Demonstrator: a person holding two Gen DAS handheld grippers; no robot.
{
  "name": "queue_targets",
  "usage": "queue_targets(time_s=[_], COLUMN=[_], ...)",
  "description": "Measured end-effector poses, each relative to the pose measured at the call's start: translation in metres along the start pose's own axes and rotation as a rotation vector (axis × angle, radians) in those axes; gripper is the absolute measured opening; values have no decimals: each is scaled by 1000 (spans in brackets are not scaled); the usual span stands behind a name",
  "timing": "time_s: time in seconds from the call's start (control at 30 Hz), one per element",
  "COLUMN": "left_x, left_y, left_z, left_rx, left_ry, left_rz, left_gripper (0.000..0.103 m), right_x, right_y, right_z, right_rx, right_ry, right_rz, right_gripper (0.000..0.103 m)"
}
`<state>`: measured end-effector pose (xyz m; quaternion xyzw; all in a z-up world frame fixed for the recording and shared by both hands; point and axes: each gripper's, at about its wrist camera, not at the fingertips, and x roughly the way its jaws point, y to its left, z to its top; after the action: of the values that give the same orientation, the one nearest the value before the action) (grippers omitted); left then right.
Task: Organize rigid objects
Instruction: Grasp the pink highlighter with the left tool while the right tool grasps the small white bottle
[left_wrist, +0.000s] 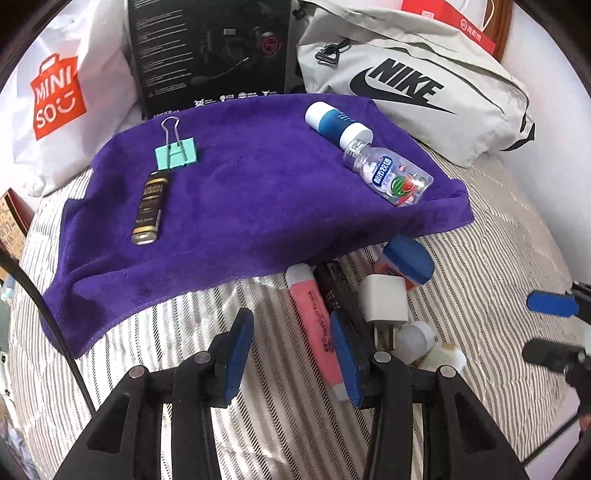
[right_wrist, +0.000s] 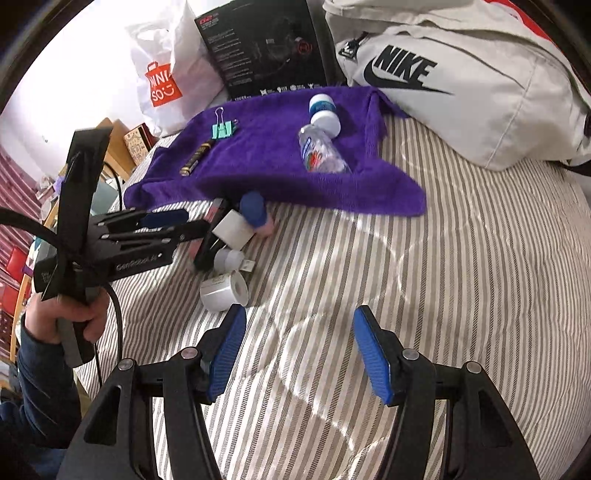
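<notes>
A purple towel (left_wrist: 240, 206) lies on the striped bed. On it rest a teal binder clip (left_wrist: 177, 153), a black-and-gold lighter (left_wrist: 149, 206), a blue-and-white container (left_wrist: 338, 123) and a small clear bottle (left_wrist: 389, 175). Below the towel's edge is a pile: a pink highlighter (left_wrist: 314, 317), a black object (left_wrist: 332, 288), a white charger cube (left_wrist: 384, 299) and a blue-capped jar (left_wrist: 406, 260). My left gripper (left_wrist: 291, 356) is open just left of the pile, its right finger over the highlighter. My right gripper (right_wrist: 301, 356) is open above bare bedding, near a white label roll (right_wrist: 225, 291).
A grey Nike bag (left_wrist: 424, 85), a black box (left_wrist: 210, 51) and a white Miniso bag (left_wrist: 59, 96) line the far side of the bed. A hand (right_wrist: 74, 317) holds the left gripper (right_wrist: 184, 223). Striped bedding (right_wrist: 424, 277) stretches to the right.
</notes>
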<state>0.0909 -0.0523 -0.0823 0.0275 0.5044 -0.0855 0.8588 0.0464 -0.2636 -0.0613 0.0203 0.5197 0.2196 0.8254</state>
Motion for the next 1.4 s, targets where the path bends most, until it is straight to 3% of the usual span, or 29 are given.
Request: queue_targets(time_s=[0.17, 0.47, 0.57, 0.8, 1.0, 1.27, 1.4], left_x=[6, 7, 10, 8, -1, -12, -12], left_y=[-9, -5, -7, -15, -1, 21, 17], left_z=[-2, -7, -4, -6, -20, -37, -38], left_rx=[37, 42, 44, 80, 50, -11, 2], left_ry=[11, 1, -9, -18, -15, -26, -27], left_rz=[70, 50, 39, 22, 13, 17, 38], left_gripper=[42, 43, 39, 16, 15, 15, 16], right_x=[0, 2, 4, 14, 29, 30, 44], right_y=[8, 9, 7, 8, 20, 54, 62], right_z=[1, -2, 0, 13, 29, -3, -10], right_rx=[-4, -5, 4, 15, -42, -134, -176], right_ry=[-15, -24, -27, -41, -19, -1, 18], right_rz=[24, 41, 39, 42, 32, 79, 63], right_gripper=[60, 60, 60, 60, 60, 60, 50])
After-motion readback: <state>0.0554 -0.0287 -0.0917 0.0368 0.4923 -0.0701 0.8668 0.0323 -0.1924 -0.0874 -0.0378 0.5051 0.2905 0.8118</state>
